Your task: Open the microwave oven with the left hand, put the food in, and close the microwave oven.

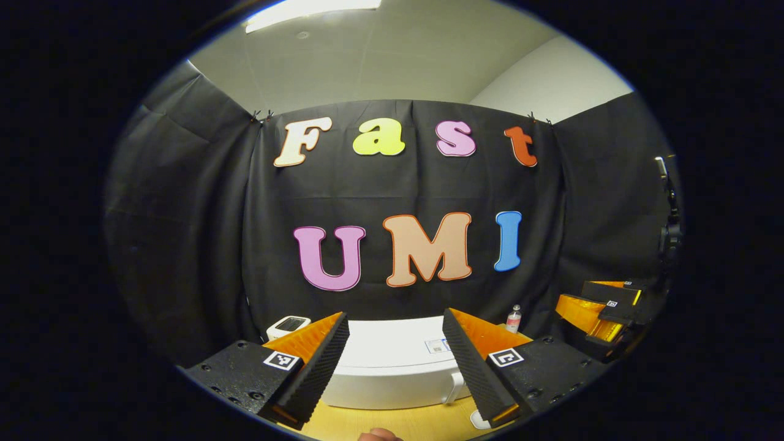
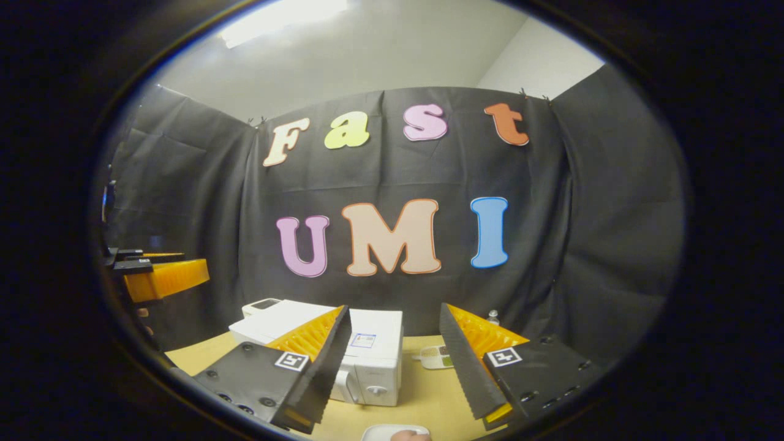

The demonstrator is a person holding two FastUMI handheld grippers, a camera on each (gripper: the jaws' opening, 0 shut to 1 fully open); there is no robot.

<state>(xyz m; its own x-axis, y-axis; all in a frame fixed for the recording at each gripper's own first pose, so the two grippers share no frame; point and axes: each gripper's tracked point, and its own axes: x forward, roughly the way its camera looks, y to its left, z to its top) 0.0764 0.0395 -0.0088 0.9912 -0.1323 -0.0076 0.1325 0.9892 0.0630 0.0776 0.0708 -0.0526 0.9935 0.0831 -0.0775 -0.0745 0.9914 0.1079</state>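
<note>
The white microwave oven (image 1: 392, 367) stands on the wooden table with its door closed and its handle (image 1: 454, 386) at the front right. My left gripper (image 1: 395, 318) hovers above and in front of it, open and holding nothing. In the right gripper view the microwave oven (image 2: 373, 349) sits left of centre, with its handle (image 2: 349, 383) and a dial (image 2: 375, 389) showing. My right gripper (image 2: 394, 311) is open and empty above the table. A white plate (image 2: 392, 432) with a pale pinkish piece of food (image 2: 410, 435) peeks in at the bottom edge.
A small bottle (image 1: 513, 318) stands behind the microwave at the right. A small white device (image 1: 288, 324) lies to its back left. A white packet (image 2: 438, 356) rests on the table (image 2: 422, 398) right of the oven. Each gripper shows off to the other's side.
</note>
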